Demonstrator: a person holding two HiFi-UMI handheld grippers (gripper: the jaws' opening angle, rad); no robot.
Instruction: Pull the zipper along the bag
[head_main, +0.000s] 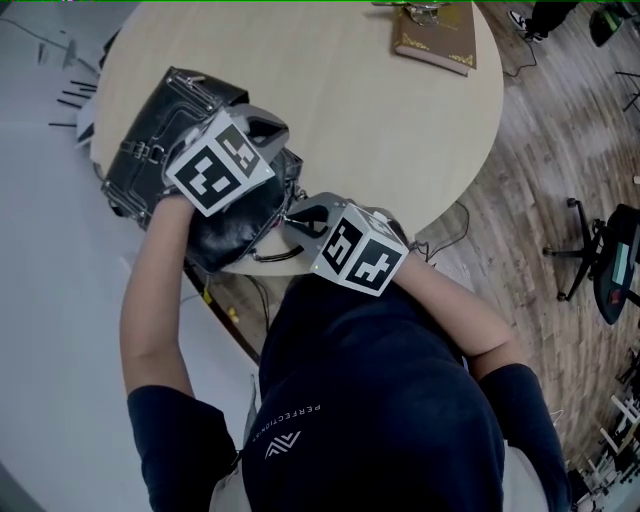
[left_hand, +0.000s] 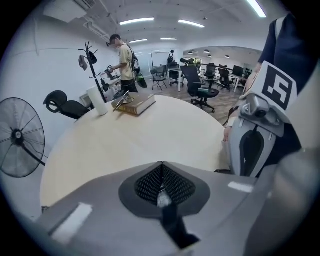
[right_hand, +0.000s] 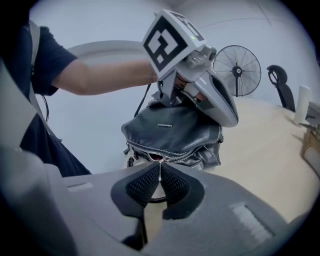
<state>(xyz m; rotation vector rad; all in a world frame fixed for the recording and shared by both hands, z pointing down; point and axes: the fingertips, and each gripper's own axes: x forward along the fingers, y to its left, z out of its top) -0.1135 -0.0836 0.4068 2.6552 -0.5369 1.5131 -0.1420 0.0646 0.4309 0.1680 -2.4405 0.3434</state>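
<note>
The left gripper is closed. Its pads pinch a small silvery piece with a dark strip below it; what part of the bag this is cannot be told. The right gripper is closed too, its tips at the near end of the zipper, with a thin metal pull caught between the pads.

The black bag lies at the near edge of the round table, with the left gripper on top of it and the right gripper at its near end.

In the head view the marker cubes cover both pairs of jaws. In the left gripper view the gripper's own body hides the bag. A book at the far rim is cut off by the frame.
</note>
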